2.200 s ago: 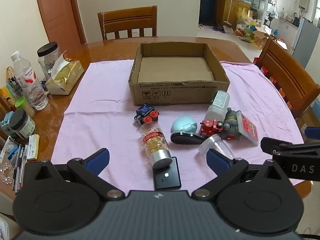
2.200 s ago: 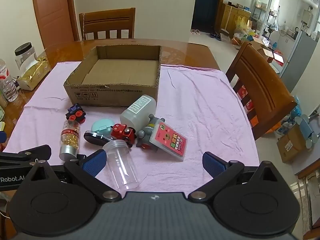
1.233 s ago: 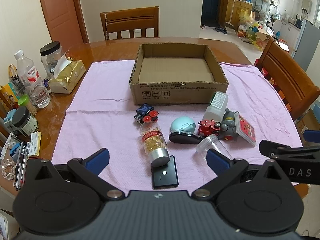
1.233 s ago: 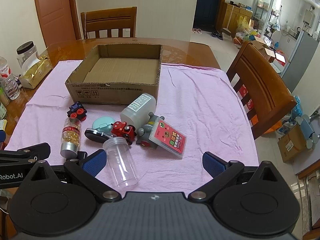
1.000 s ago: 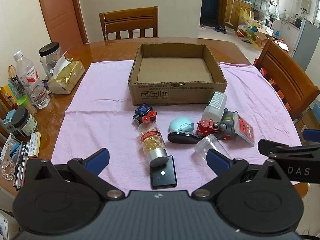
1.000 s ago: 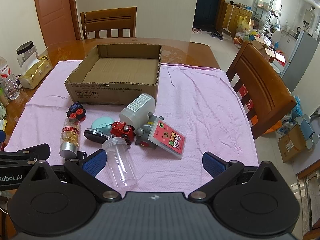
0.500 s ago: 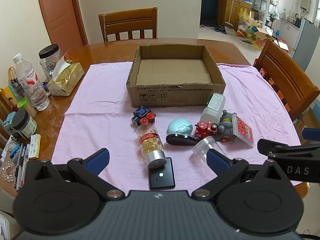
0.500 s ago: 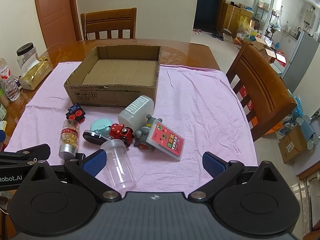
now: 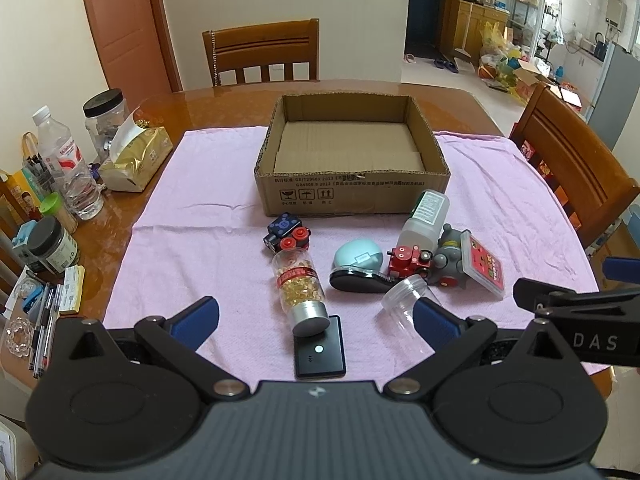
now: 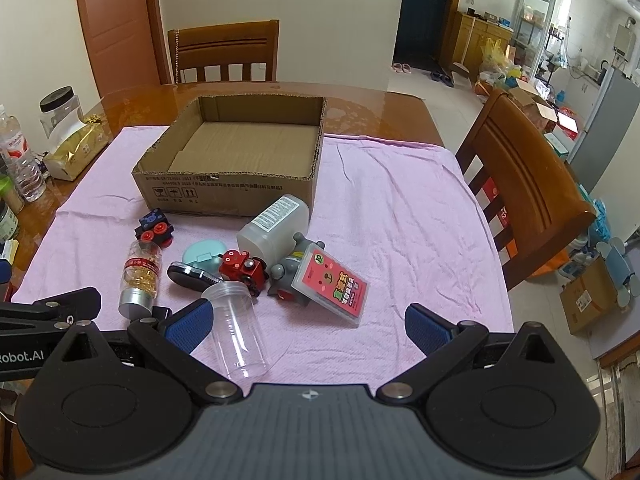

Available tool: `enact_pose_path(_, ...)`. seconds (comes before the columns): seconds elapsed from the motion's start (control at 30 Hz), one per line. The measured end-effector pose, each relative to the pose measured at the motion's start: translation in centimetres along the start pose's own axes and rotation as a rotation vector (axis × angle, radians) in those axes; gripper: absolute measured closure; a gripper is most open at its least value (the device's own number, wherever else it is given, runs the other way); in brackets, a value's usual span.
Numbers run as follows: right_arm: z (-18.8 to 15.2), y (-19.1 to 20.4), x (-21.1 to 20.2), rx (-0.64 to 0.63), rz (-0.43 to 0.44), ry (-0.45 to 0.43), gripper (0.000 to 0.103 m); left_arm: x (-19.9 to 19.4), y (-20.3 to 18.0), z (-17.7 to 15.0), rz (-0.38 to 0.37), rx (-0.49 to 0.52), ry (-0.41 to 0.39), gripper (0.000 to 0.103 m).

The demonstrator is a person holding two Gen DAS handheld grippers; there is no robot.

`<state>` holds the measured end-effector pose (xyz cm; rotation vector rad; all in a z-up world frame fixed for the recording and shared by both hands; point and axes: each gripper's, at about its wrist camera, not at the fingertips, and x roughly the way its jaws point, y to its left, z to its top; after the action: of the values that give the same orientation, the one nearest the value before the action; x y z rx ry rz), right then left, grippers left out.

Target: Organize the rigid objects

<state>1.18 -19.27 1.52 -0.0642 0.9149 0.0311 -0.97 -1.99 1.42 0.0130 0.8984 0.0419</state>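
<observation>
An empty cardboard box (image 9: pixel 352 196) (image 10: pixel 228 194) stands on the pink cloth (image 9: pixel 200 240). In front of it lie several objects: a capsule bottle (image 9: pixel 299 286) (image 10: pixel 140 272), a black device (image 9: pixel 319 347), a blue-red toy car (image 9: pixel 286 233), a teal case (image 9: pixel 357 254), a black brush (image 9: pixel 360 282), a red toy train (image 9: pixel 408 258), a white bottle (image 9: pixel 426 218) (image 10: pixel 276 228), a grey toy (image 9: pixel 448 258), a red card case (image 9: pixel 484 270) (image 10: pixel 332 284) and a clear jar (image 9: pixel 404 308) (image 10: pixel 238 328). My left gripper (image 9: pixel 316 318) and right gripper (image 10: pixel 308 326) are open and empty, near the table's front edge.
Bottles, jars, a tissue pack (image 9: pixel 134 156) and pens (image 9: pixel 44 332) crowd the table's left side. Wooden chairs stand at the far side (image 9: pixel 262 54) and the right (image 9: pixel 572 168) (image 10: pixel 524 184).
Both grippers have pulled back and up slightly, so the objects sit a little higher and smaller in view. Nothing on the table has moved.
</observation>
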Motion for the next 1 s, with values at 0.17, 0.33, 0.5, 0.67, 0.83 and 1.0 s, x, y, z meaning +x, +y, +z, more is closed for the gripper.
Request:
enact_pose_path(0.17,0.1,-0.2,-0.3,-0.007,0.010,-0.011,0.000,-0.3,-0.1,0.1,-0.001,0.005,-0.015,0.001)
enact_pose_path(0.33,0.3,-0.4,-0.6,-0.010,0.018,-0.024,0.000,-0.4,-0.2,0.4,-0.016,0.023,-0.031,0.001)
enact_pose_path(0.5,0.3,-0.4,-0.4,-0.006,0.021,-0.034,0.000,0.1,0.0,0.5,-0.045,0.041,-0.042,0.001)
enact_pose_path(0.67,-0.1,-0.2,0.5,-0.001,0.039,-0.056,0.000,1.4,0.7,0.3,-0.093,0.075,-0.048,0.001)
enact_pose_path(0.83,-1.0,0.5,1.7,0.011,0.055,-0.049,0.000,2.4,1.5,-0.2,-0.126,0.109,-0.057,0.001)
enact_pose_path(1.0,-1.7,1.1,2.4,0.020,0.058,-0.050,0.000,3.7,2.4,-0.6,-0.176,0.142,-0.074,0.001)
